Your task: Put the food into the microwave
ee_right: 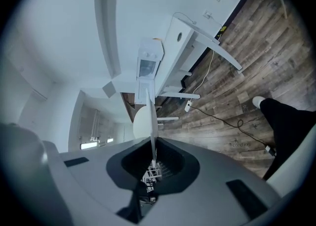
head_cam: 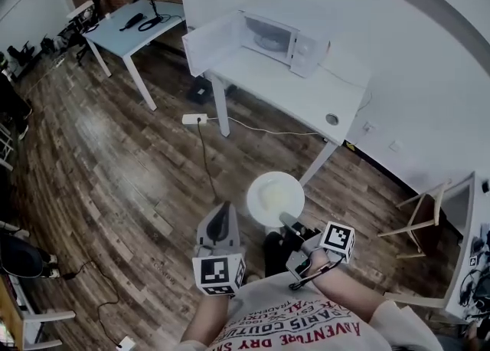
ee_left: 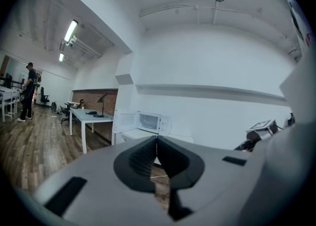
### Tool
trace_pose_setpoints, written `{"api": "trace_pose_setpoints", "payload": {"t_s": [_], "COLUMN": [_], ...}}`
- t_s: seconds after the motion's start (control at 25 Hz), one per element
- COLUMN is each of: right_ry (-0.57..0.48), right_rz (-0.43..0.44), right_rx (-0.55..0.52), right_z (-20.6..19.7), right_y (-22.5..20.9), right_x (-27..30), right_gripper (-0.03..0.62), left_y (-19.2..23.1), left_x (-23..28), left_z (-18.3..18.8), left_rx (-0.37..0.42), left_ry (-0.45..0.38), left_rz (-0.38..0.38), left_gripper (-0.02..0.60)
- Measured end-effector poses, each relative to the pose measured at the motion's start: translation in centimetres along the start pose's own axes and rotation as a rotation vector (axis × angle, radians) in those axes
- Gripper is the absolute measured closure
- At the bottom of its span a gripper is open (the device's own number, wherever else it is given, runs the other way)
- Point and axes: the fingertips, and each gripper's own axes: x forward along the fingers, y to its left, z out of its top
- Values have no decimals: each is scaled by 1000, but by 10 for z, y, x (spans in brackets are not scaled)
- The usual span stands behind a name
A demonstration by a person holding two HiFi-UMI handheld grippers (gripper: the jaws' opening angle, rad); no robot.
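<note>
In the head view, a white microwave (head_cam: pixel 277 37) stands on a white table (head_cam: pixel 291 89) ahead, its door (head_cam: pixel 205 44) swung open to the left. My right gripper (head_cam: pixel 288 222) is shut on the near rim of a white plate (head_cam: pixel 276 197) with pale food on it, held level over the floor. In the right gripper view the plate (ee_right: pixel 144 123) shows edge-on between the jaws, with the microwave (ee_right: pixel 149 61) beyond it. To the plate's left, my left gripper (head_cam: pixel 221 218) has its jaws shut on nothing. The left gripper view shows the microwave (ee_left: pixel 152 121) straight ahead.
A grey-blue desk (head_cam: pixel 136 26) with a lamp stands at the back left. A power strip (head_cam: pixel 194 119) and its cable lie on the wooden floor in front of the table. A wooden chair (head_cam: pixel 419 216) is at the right. A person (ee_left: pixel 28 91) stands far off at the left.
</note>
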Motion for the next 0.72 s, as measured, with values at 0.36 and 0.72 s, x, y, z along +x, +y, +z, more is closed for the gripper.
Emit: {"api": "trace_pose_setpoints", "payload": {"t_s": [0.36,0.72], "right_ry": [77,79], "right_rz": [46,104], "right_rx": [-17,-36], "right_z": [105,231], "right_y": [37,78], "right_x": [96,161], "right_gripper": [571,571], "left_y": [22,25], "left_x": [136,259], "left_z": [22,58], "left_rx": [3,-12], "left_ry": [7,-29], "left_rz": [73,105], "left_gripper": [575,575]}}
